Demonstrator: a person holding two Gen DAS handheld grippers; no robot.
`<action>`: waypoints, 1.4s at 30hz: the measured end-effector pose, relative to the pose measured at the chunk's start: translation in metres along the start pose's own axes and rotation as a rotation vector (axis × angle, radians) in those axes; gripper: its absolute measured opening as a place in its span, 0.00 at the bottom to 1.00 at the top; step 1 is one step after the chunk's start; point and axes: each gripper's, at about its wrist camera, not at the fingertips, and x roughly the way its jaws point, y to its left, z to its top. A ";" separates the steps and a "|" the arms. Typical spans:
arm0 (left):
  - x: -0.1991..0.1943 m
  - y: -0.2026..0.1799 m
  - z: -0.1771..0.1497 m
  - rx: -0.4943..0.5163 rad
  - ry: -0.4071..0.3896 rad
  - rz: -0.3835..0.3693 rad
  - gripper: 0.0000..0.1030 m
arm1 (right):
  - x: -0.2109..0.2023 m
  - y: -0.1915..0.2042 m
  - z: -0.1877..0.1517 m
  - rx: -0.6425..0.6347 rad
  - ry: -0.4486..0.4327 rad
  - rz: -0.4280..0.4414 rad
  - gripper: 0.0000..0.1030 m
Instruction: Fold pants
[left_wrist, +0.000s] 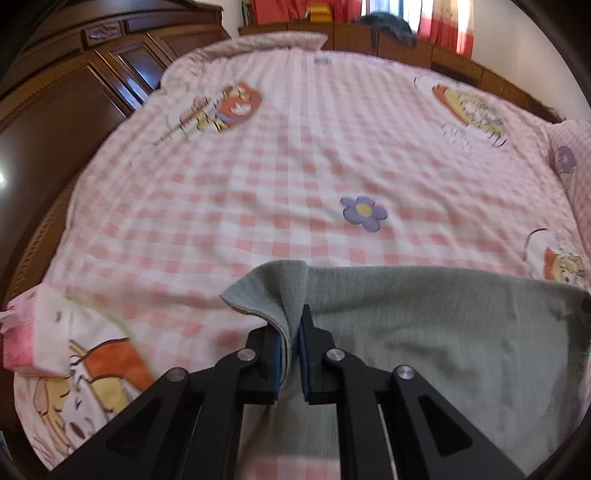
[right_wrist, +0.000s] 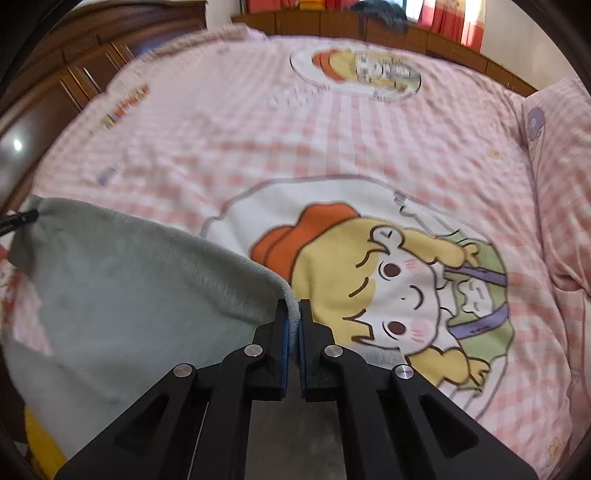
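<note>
Pants (left_wrist: 424, 332) hung by one edge, left gripper (left_wrist: 291, 332) and right gripper (right_wrist: 293, 321) each pinching it, open bedspread (left_wrist: 295, 166) stretching far ahead.

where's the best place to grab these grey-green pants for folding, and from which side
By the top edge of the pants, at its two corners, coming from the near side of the bed. Both the left gripper and right gripper already pinch that edge there, so the cloth hangs spread between them.

pants (left_wrist: 424, 332): lower part cut off by bottom edge, hidden behind left gripper (left_wrist: 291, 332) | bedspread (left_wrist: 295, 166): far prints motion-blurred | right gripper (right_wrist: 293, 317): pinched fabric edge hidden between jaws
</note>
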 end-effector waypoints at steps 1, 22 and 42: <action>-0.009 0.002 -0.002 0.002 -0.012 0.002 0.08 | -0.011 0.001 -0.002 0.002 -0.015 0.013 0.04; -0.126 0.042 -0.169 -0.082 -0.057 -0.038 0.08 | -0.120 0.038 -0.149 -0.084 -0.040 0.079 0.04; -0.127 0.021 -0.239 -0.076 0.051 -0.015 0.45 | -0.081 0.038 -0.222 0.067 0.100 0.082 0.16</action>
